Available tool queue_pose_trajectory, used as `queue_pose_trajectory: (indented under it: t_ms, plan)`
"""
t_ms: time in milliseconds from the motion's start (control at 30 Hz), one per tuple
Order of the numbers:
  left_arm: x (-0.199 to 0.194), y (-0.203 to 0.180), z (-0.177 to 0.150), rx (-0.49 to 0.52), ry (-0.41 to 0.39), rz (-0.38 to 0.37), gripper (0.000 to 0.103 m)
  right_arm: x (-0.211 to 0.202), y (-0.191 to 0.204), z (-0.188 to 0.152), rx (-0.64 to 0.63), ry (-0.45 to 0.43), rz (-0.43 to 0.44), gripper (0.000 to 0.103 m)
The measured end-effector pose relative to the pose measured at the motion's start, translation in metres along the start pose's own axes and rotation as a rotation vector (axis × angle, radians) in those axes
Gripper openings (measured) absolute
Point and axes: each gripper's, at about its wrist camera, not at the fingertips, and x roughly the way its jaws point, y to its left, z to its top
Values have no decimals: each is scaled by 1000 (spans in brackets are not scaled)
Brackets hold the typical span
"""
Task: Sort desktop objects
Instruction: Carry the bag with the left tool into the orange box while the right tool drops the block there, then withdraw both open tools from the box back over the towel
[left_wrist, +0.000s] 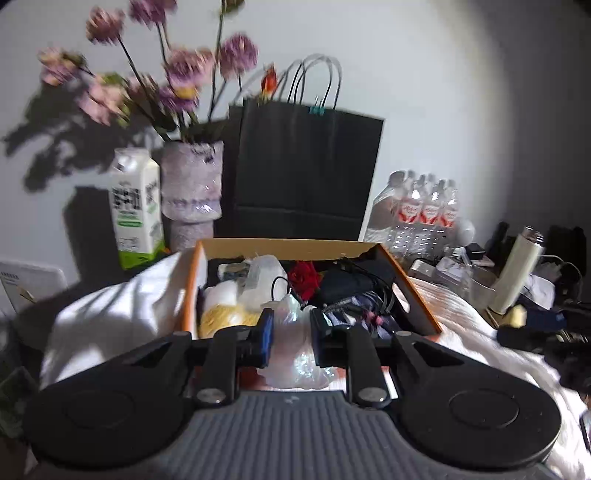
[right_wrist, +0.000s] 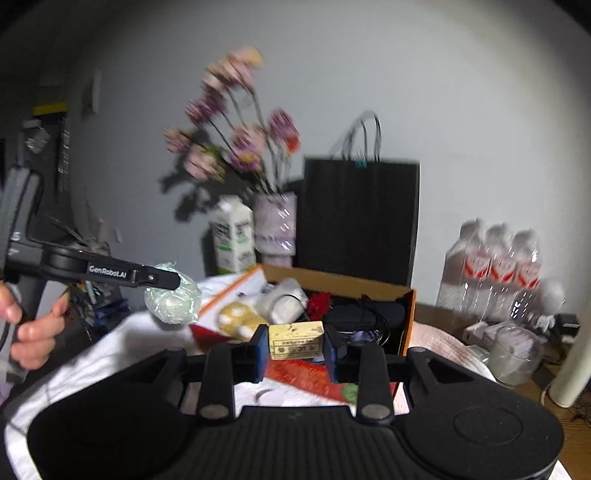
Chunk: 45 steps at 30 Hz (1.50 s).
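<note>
Two grippers work above a cardboard box (right_wrist: 343, 282): the right gripper (right_wrist: 295, 347) clamps a small yellowed box (right_wrist: 295, 339), the left gripper (left_wrist: 291, 332) pinches a crumpled clear plastic bag (left_wrist: 295, 354); flowers (left_wrist: 177, 74) and a black paper bag (left_wrist: 303, 170) stand behind.

Wooden table (right_wrist: 436, 314), white cloth (left_wrist: 110, 314), cardboard box (left_wrist: 295, 245), black bag (left_wrist: 303, 166)

Crinkled glossy plastic bag (left_wrist: 295, 354), translucent. Cardboard box (left_wrist: 295, 246), matt, rough torn rim. Black paper bag (left_wrist: 306, 170), matt. White cloth (left_wrist: 110, 317), soft, wrinkled. Small yellowish block (right_wrist: 295, 339), possibly worn paper-wrapped; blurred.
</note>
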Motion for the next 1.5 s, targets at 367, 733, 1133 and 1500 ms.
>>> queue_pose_trajectory:
  t_ms: [367,733,1133,1500]
  plan:
    - [113,-4,27,-130,149,72,72,176,-41,21,203,260,-112,37]
    - [94,0,40,-75,85,161,103,164,-52,35,298,220,-193,75]
    - [68,3,22,-15,120,199,103,143,-45,22,234,240,-181,76]
    - [-33,-8,-92,94,81,255,103,31,-14,-52,169,157,-60,82]
